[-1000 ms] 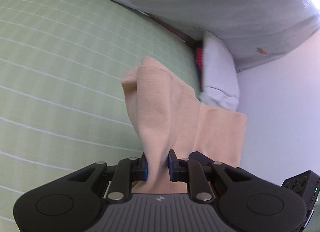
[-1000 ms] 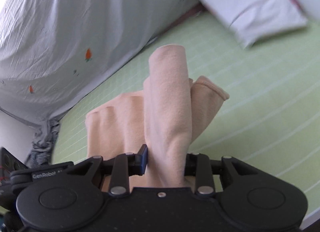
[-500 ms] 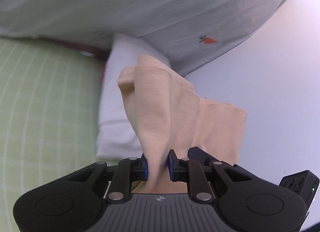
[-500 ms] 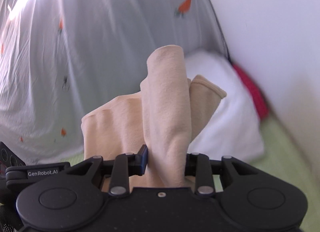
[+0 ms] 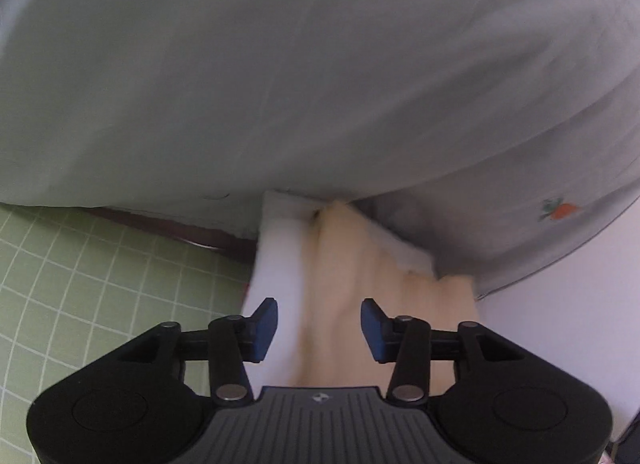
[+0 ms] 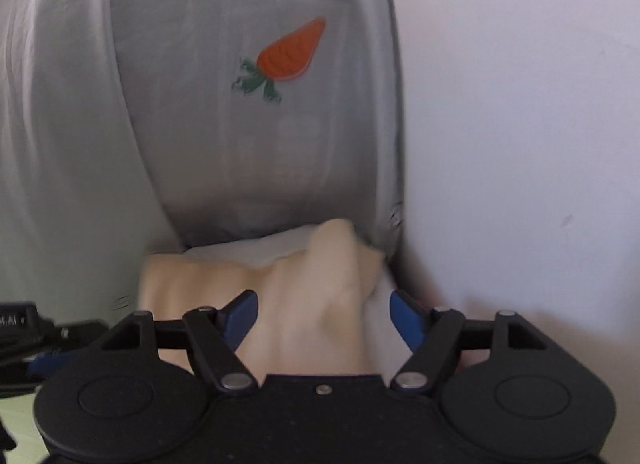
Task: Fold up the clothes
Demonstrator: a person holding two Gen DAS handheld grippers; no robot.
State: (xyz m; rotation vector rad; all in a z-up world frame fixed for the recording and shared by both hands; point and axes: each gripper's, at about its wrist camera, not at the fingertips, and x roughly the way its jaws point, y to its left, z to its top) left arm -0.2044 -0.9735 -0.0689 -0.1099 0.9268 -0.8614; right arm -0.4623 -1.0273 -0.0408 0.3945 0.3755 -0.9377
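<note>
The folded beige garment point(image 5: 344, 284) lies blurred on a white pillow point(image 5: 276, 260) at the head of the bed. My left gripper point(image 5: 319, 324) hangs just over it. Its jaws are opening, the cloth lies between them, and the blue pads point(image 5: 266, 328) do not press on it. In the right wrist view the same garment point(image 6: 304, 296) sags on the pillow point(image 6: 272, 248). My right gripper point(image 6: 324, 322) is over it, its jaws opening wide with clear gaps between the cloth and its pads point(image 6: 408, 324).
A grey sheet with carrot prints point(image 6: 292, 51) hangs right behind the pillow. A white wall point(image 6: 520, 143) closes the right side. The green checked mattress point(image 5: 80, 284) spreads to the left. The left gripper's body point(image 6: 24, 328) shows at the right view's left edge.
Both grippers swung with the garment from over the green mattress to the pillow by the wall. Both then went from shut on the cloth to open, and the garment dropped onto the pillow.
</note>
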